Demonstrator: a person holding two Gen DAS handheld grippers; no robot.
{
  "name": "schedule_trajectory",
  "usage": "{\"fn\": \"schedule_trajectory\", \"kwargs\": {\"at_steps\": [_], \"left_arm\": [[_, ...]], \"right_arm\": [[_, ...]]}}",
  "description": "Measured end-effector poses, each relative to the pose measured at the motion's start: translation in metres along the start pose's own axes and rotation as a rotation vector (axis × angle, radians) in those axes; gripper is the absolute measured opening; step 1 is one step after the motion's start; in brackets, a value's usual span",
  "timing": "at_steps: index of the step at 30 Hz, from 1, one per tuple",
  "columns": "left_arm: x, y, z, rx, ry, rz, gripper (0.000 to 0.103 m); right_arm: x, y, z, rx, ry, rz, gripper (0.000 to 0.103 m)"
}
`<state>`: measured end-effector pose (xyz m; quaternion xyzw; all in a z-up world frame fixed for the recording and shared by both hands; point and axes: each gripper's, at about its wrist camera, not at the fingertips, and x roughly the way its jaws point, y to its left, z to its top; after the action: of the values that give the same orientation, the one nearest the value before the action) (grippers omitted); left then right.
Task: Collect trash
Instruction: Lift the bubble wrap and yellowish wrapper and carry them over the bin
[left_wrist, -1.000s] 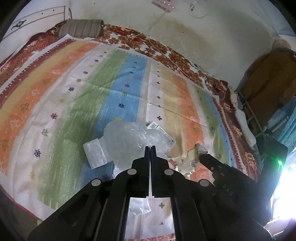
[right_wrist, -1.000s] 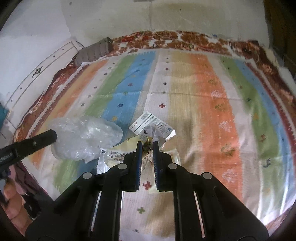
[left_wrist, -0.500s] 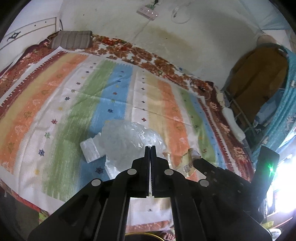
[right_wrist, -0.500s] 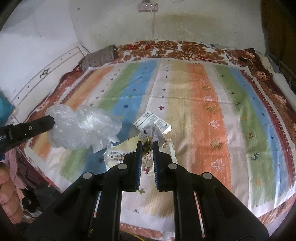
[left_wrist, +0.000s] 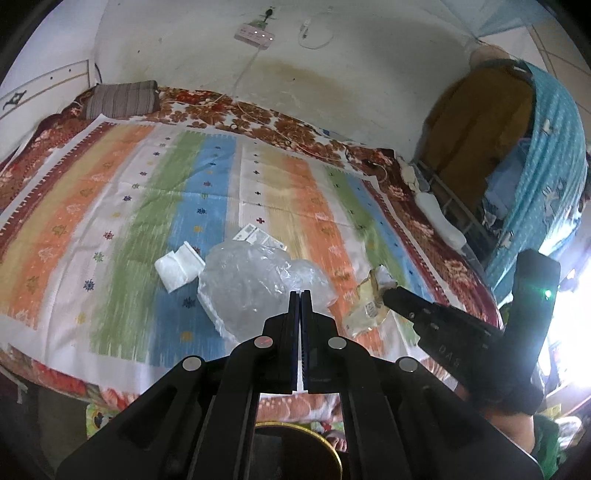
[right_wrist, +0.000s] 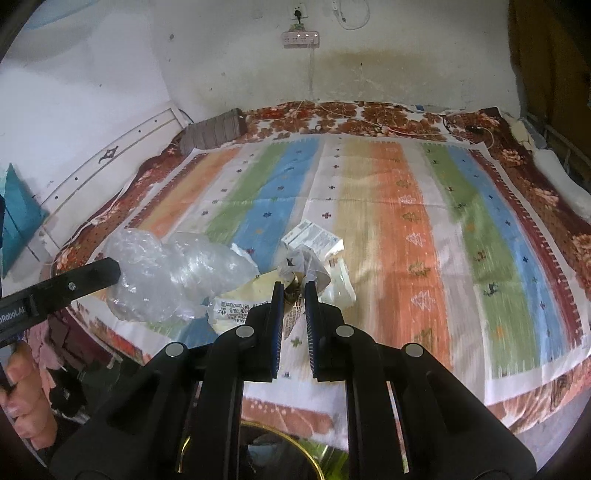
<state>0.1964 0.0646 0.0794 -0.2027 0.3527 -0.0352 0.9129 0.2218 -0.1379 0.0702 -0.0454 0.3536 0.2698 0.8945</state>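
place: home bedroom | evidence: bed (right_wrist: 406, 229), pillow (right_wrist: 214, 129), striped bedspread (left_wrist: 110, 206)

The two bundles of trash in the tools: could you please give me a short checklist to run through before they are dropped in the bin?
1. Left tool shut on the clear plastic bag: ok.
2. Right tool shut on the crumpled wrappers: ok.
3. Both bundles lifted off the striped bedspread: ok, as far as the two views show.
4. Bin under the tools: cannot tell; only a gold rim shows at the bottom edge.
5. Trash left behind on the bed: not ok; a white packet and a printed carton lie there.
6. Loose ends hanging from the wrappers that might snag: cannot tell.
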Motion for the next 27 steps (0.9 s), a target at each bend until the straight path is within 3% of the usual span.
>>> {"fn": "schedule_trajectory", "kwargs": {"at_steps": [7,12,27], "left_arm": [[-0.011,-0.002,-0.025,0.005,0.012,-0.004,0.000],[-0.021,-0.006,-0.041,0.037,0.007,0.039,0.000],[-0.031,-0.007,-0.104,0.039,0.101,0.025,0.000]], "right_arm": [[-0.018,0.007,-0.023,-0.008,0.010,0.007,0.010],[-0.028,0.015,-0.041,-0.032,0.013,-0.007,0.010],[-0.046,0.035,-0.101,-0.061,0.069,0.005,0.010]]}}
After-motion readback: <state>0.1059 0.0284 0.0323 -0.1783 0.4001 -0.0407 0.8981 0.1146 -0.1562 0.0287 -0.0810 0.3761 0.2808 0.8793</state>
